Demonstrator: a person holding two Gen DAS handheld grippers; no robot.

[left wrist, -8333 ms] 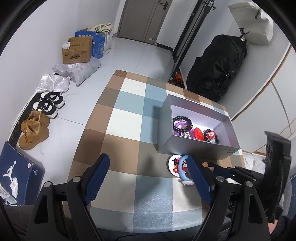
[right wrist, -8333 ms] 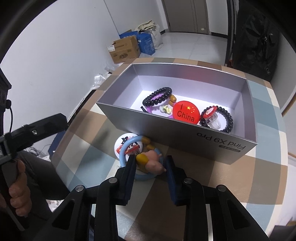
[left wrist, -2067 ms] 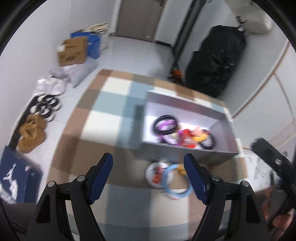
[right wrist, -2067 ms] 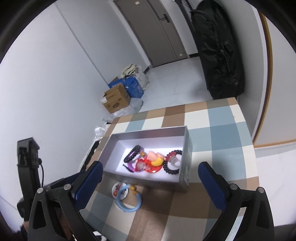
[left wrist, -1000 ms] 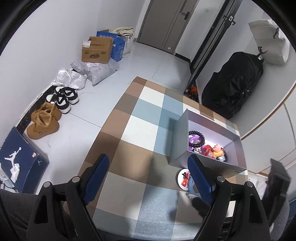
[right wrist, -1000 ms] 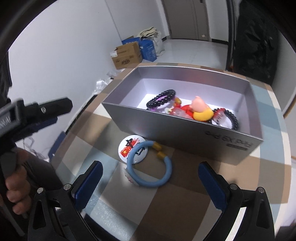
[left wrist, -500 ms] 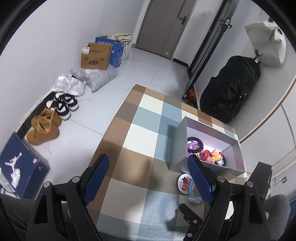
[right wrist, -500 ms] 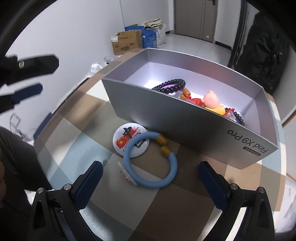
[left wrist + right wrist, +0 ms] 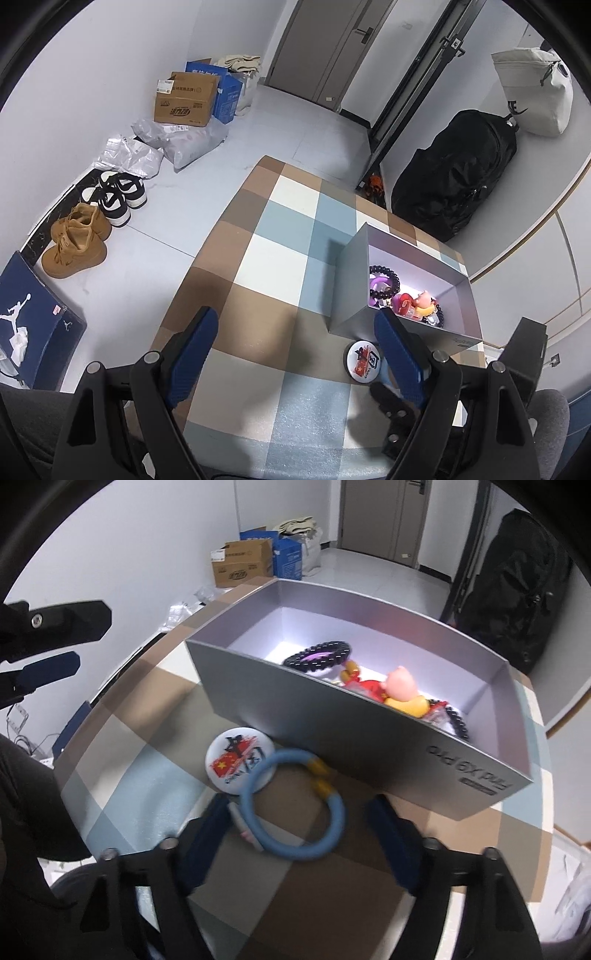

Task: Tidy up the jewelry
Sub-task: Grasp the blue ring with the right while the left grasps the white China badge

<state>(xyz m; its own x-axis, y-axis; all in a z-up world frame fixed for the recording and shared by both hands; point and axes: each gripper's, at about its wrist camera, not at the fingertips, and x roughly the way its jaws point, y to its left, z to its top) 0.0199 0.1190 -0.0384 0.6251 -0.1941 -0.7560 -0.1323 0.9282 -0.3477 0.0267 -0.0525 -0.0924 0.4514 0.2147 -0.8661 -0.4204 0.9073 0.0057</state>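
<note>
A light blue ring bracelet (image 9: pixel 338 814) with two yellow beads lies on the checked table just in front of the grey box (image 9: pixel 332 716), overlapping a white round badge (image 9: pixel 232 758). My right gripper (image 9: pixel 297 806) straddles the ring and its jaws are closing; the pads stand just clear of it on both sides. Inside the box lie a black bead bracelet (image 9: pixel 317 653) and a pink pig toy (image 9: pixel 402 686). My left gripper (image 9: pixel 295 343) hangs open over bare cloth left of the box (image 9: pixel 347 295), nothing between its fingers. The badge (image 9: pixel 364 363) shows beside its right finger, which hides most of the ring.
The table's left edge (image 9: pixel 207 251) drops to a floor with shoes (image 9: pixel 77 243) and cardboard boxes (image 9: pixel 184 99). A black bag (image 9: pixel 454 177) stands beyond the far right corner. The left gripper (image 9: pixel 55 627) hangs at the upper left of the right wrist view.
The right gripper has come down closer to the blue ring and its fingers have moved inward around it. The left gripper has kept still.
</note>
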